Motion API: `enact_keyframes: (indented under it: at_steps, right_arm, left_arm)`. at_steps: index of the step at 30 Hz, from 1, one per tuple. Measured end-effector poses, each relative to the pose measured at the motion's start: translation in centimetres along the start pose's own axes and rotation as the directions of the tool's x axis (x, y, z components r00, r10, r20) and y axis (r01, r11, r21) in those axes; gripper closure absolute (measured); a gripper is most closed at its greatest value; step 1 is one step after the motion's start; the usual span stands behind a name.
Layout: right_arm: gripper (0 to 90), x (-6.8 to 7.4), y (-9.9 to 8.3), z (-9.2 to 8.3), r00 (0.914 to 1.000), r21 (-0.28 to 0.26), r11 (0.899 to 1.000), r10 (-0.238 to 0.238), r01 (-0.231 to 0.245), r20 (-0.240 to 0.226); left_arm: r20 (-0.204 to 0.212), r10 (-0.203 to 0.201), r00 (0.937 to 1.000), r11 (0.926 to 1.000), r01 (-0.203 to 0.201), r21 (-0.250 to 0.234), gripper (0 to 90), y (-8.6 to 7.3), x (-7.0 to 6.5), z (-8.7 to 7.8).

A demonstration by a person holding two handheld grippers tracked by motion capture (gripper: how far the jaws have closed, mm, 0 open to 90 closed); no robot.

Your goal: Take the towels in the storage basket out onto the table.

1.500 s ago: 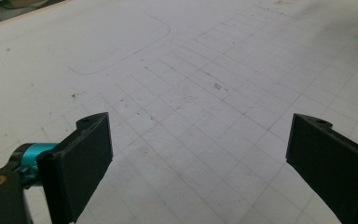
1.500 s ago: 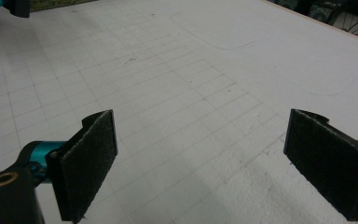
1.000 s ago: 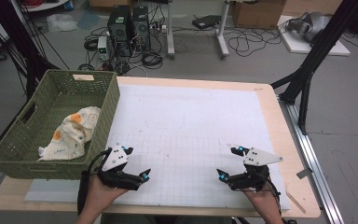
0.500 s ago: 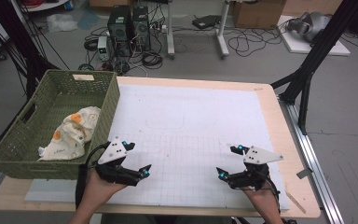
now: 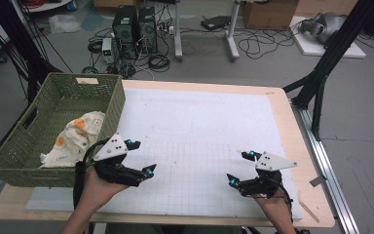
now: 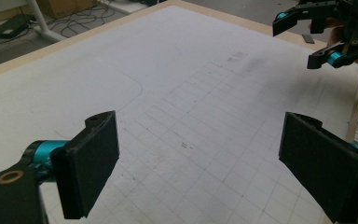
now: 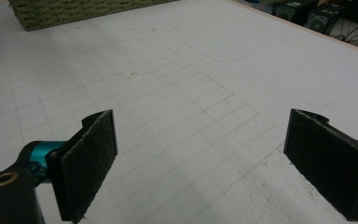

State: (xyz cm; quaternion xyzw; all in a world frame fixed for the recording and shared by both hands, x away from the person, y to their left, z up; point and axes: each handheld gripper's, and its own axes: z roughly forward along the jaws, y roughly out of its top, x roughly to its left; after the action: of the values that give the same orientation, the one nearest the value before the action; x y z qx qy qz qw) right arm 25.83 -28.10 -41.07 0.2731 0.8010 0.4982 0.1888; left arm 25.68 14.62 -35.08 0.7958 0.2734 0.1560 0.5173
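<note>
- Basket [image 5: 53, 105]: green, on table's left edge, with the patterned cloth [image 5: 73, 139] lying inside, touched by nothing.
- Left gripper [image 5: 141, 157]: just right of the basket, over the white mat [image 5: 199, 131]; jaws spread but just been closing slightly, nothing between them.
- Right gripper [image 5: 238, 168]: well apart at near right, jaws spread, empty.

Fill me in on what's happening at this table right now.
A person holds a two-jaw gripper in each hand over the white gridded mat. The left gripper hangs near the green basket, which holds a crumpled cloth with orange spots; its jaws stand wide with nothing between them. The right gripper sits low over the mat's near right part, also open and empty. Neither touches the cloth.
</note>
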Motion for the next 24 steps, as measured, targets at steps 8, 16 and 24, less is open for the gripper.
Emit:
enact_keyframes:
  at_steps: [8,16,24]
  right_arm:
    - [8.8,0.0,0.0,0.1,1.0,0.005,1.0,-0.002,0.002,0.002]
    - [8.8,0.0,0.1,0.0,1.0,0.0,1.0,-0.005,0.005,0.0]
    - [8.8,0.0,0.1,0.0,1.0,-0.001,1.0,-0.009,0.009,-0.002]
  left_arm:
    - [0.007,-0.001,1.0,1.0,0.001,0.0,14.1,0.6,0.4,-0.5]
    - [-0.006,0.004,1.0,1.0,-0.004,-0.005,14.5,1.4,1.3,-1.4]
    - [-0.032,-0.005,0.9995,1.0,0.005,-0.006,15.0,2.1,2.6,-2.2]
